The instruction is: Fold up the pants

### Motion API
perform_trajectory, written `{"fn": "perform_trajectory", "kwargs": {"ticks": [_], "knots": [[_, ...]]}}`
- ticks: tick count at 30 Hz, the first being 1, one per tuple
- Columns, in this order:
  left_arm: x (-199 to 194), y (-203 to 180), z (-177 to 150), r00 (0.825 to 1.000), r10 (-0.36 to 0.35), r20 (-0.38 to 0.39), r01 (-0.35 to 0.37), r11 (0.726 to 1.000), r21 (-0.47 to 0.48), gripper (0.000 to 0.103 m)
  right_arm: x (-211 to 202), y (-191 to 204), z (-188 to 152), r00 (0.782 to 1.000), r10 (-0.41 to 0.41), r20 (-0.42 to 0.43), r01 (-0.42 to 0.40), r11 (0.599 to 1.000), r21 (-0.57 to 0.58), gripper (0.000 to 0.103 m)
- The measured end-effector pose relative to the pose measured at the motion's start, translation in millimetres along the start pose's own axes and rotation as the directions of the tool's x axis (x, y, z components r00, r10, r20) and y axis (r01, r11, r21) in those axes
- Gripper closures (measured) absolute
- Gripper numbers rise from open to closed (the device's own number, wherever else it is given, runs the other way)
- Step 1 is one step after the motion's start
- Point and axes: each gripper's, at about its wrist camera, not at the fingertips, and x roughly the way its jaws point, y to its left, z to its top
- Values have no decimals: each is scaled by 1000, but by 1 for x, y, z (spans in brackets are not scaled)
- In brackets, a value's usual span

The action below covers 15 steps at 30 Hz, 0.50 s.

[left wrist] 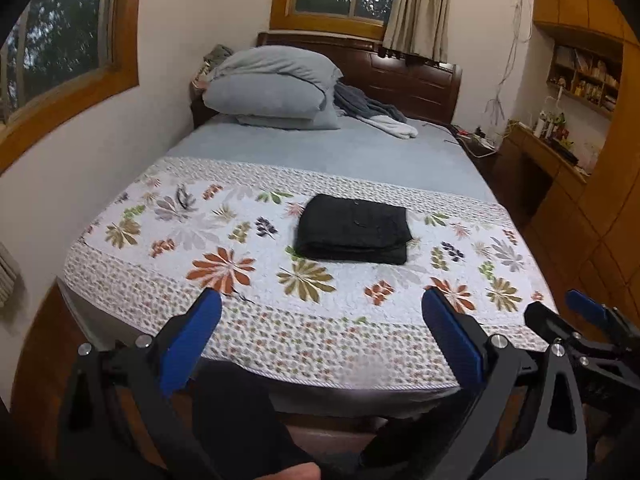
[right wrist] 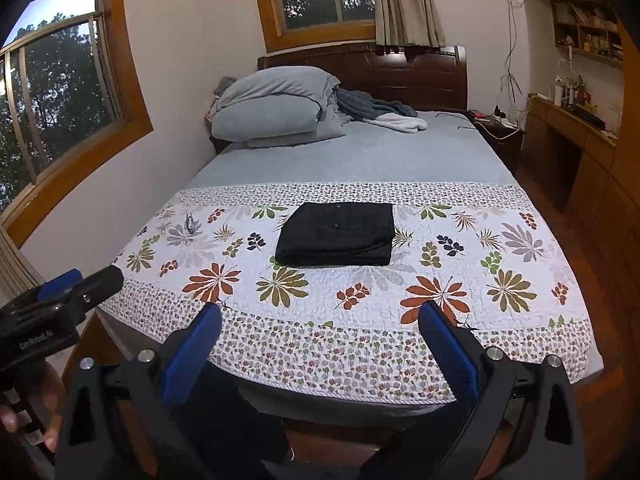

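Black pants [left wrist: 354, 229] [right wrist: 337, 234] lie folded into a neat rectangle on the floral quilt [left wrist: 224, 240] [right wrist: 460, 264] covering the foot half of the bed. My left gripper [left wrist: 322, 308] hangs open over the bed's near edge, well short of the pants, with nothing between its blue fingers. My right gripper [right wrist: 320, 320] is also open and empty, held back from the pants at the bed's foot. The right gripper shows at the right edge of the left wrist view [left wrist: 576, 316], and the left gripper at the left edge of the right wrist view [right wrist: 76, 284].
Grey pillows [left wrist: 276, 88] [right wrist: 272, 108] and crumpled blankets [left wrist: 376, 114] sit by the dark headboard [right wrist: 420, 76]. A wall with windows runs along the bed's left. A nightstand [right wrist: 496, 126], wooden desk [left wrist: 548, 152] and shelves stand right. A person's hand [right wrist: 28, 408] holds the left gripper.
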Motion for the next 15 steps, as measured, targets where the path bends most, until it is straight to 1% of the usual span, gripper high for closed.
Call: {"fn": "perform_trajectory", "kwargs": {"ticks": [2,9,15], "knots": [[1,0,3,1000,20,11,-20,1000,7,3,4,0,2,1000,-2,-6,2,1000,0,4],[9,-1,12,1000,12,11,-12,1000,4,3,14,0,4,1000,4,-20,-4,1000,3,4],[13,-5,15,1000,4,9,-4,1000,14,3,20,-1,6,1000,-7,-21,7,1000,3,4]]}}
